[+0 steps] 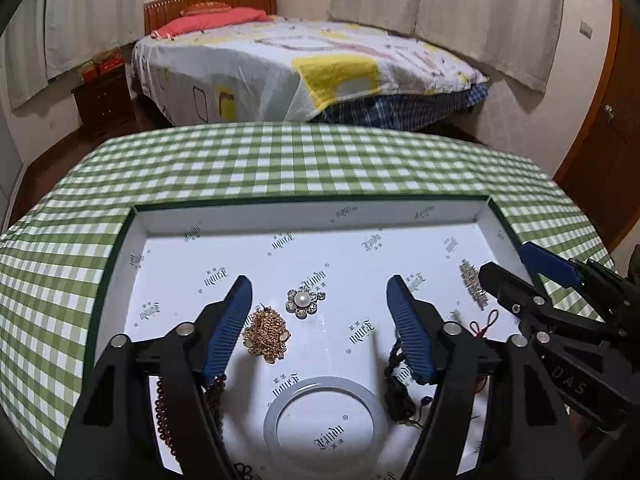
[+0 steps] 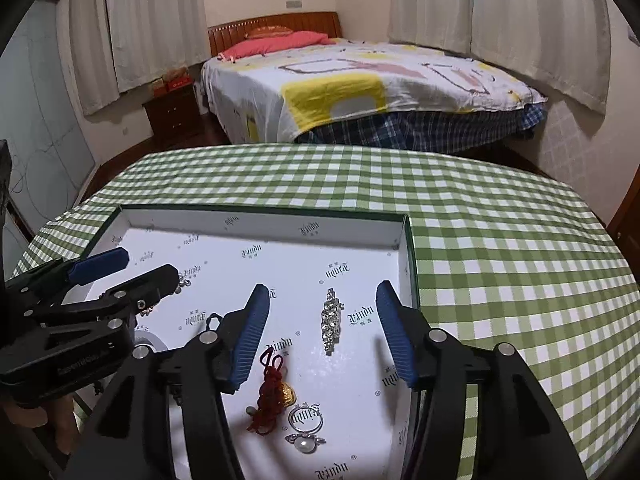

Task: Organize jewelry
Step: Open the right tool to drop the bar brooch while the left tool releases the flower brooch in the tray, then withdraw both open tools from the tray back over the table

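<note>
Checked cloth point(image 1: 280, 160) covers table; white tray point(image 1: 304, 216) on it; bed point(image 1: 304, 60), curtains point(image 1: 480, 8) behind. Both my grippers point(image 1: 320, 312) point(image 2: 320, 328) gape, empty.

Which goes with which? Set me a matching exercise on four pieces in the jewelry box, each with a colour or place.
Things:
1. chain pile
2. bangle
3. rhinestone bar
4. knotted cord

Descriptions:
a. red, beside a gold charm
b. white, a plain ring
c. gold, heaped within the open left tongs
d. clear stones, lying within the open right tongs

Pairs: 1-c; 2-b; 3-d; 4-a
</note>
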The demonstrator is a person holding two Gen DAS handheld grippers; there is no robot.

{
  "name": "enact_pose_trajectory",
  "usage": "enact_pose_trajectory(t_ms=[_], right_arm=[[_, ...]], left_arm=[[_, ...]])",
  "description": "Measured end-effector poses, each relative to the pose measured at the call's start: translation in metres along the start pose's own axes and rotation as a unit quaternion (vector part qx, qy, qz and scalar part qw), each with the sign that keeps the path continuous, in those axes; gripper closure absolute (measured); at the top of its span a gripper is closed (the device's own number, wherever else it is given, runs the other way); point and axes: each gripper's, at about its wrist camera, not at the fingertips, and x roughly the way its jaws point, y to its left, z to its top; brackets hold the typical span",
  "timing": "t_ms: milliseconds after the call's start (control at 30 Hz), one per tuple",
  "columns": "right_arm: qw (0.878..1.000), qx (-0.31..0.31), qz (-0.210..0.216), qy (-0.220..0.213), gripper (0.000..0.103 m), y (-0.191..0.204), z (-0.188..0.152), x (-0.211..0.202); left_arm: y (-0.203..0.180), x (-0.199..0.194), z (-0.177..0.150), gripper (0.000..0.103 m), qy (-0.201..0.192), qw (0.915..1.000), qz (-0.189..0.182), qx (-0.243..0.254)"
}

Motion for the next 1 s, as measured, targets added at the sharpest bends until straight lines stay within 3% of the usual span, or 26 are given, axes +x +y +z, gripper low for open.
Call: enact_pose_trajectory(t_ms=[133,433,767,1000], right_arm=[[1.0,0.001,-0.002,-0.007,0.042,0.001,-0.002,-0.008],[0.999,0.017,-0.003,-0.028,0.041,-0.001,-0.013,-0.039],[0.999,0.027,-0.012,-0.039,0.04,0.006,-0.045,-0.084],[0.999,0.023,-0.018,-0.019,0.04,0.011,-0.079,-0.095]], left_arm=[[-0.003,-0.012,-0.001,0.028,-0.022,0.9997,0.008,0.007],[0.005,-0.052,-0.011,0.027,-0.064,0.9979,0.006,-0.007],[0.006,-0.107,-0.048,0.027,-0.101,0.9949,0.01,-0.006],[0.003,-0.13,-0.082,0.027,-0.106,0.994,0.025,0.009]])
